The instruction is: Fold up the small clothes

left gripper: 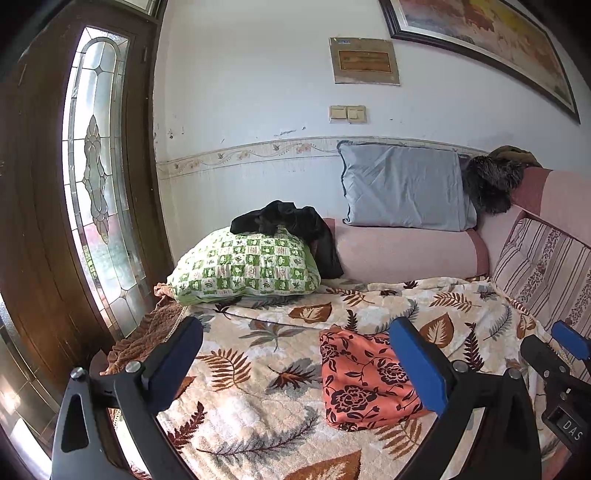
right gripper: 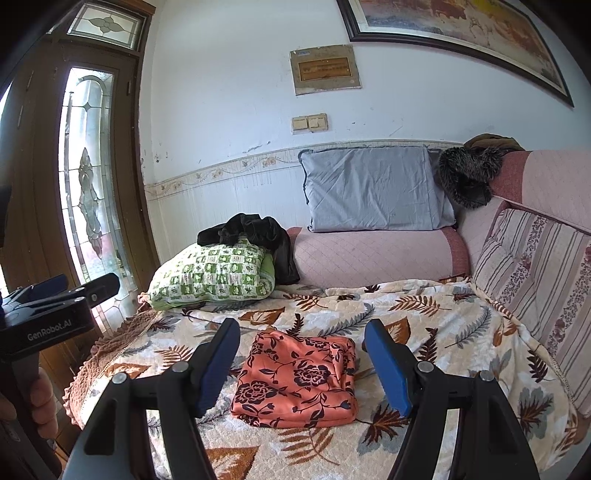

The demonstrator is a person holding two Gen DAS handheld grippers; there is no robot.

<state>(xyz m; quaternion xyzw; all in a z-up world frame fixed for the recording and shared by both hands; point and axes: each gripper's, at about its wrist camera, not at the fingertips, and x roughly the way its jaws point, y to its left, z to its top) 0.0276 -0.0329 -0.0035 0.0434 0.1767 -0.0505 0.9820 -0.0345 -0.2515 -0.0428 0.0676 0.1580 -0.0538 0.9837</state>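
A green checked pillow (right gripper: 214, 275) is seen at ten o'clock on the leaf-patterned blanket (right gripper: 443, 317), topped by a black garment (right gripper: 251, 230); a grey pillow (right gripper: 373, 188) is propped at twelve o'clock below a framed picture (right gripper: 461, 33)

Folded garment (right gripper: 297, 382): smooth floral cloth | blanket (right gripper: 443, 325): fuzzy matt fleece | gripper pads (right gripper: 388, 365): matt blue, arms black plastic | door (left gripper: 40, 206), nine o'clock: glossy wood

Orange garment (right gripper: 297, 384), black floral print, folded into flat square, lying on leaf-patterned blanket (right gripper: 454, 332).
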